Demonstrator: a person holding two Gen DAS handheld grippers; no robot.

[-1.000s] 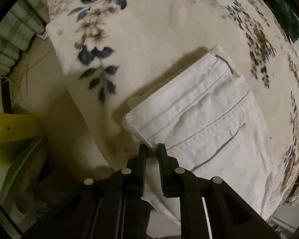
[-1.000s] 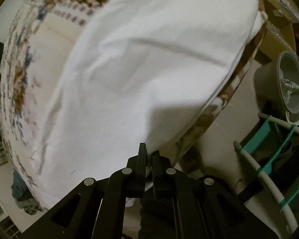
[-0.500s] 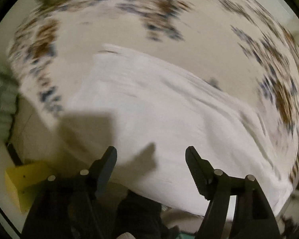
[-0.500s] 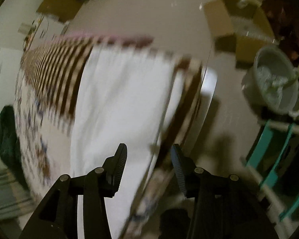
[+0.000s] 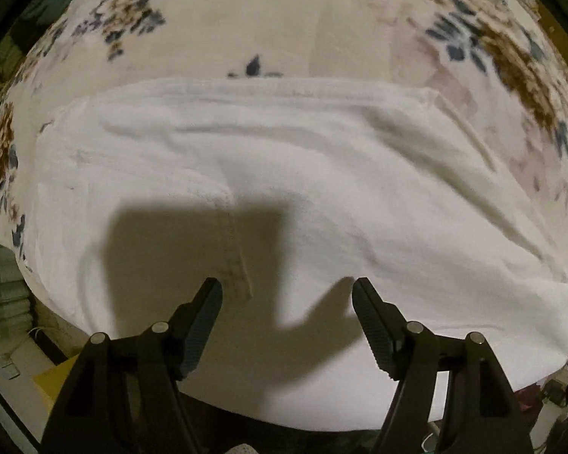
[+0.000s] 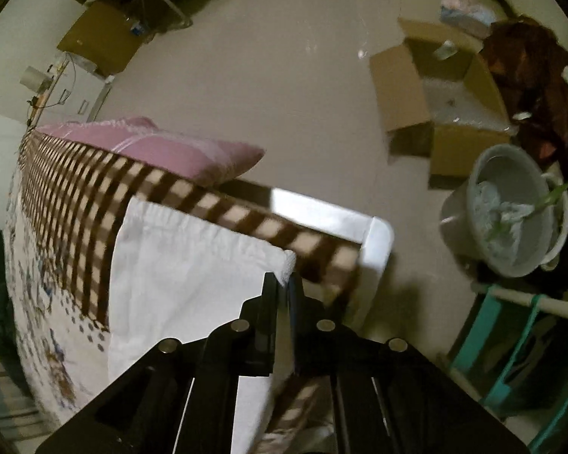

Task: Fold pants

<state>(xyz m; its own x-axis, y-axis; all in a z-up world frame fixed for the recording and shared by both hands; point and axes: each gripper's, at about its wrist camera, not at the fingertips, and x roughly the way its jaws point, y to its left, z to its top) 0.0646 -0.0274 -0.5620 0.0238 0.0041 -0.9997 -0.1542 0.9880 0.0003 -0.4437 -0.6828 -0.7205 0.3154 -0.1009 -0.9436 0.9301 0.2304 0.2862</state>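
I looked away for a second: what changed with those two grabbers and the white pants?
The left gripper let go of the pants and now hangs open above them. The right gripper opened, shifted to a corner of the pants and closed on it. The pants stayed on the bed.

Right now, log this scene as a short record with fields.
garment: white pants spread flat on the floral bed cover
left tool: open, above the pants, gripping nothing
right tool: shut on a corner of the pants at the bed's edge
bedside floor: cardboard box, grey bucket
on bed: pink pillow
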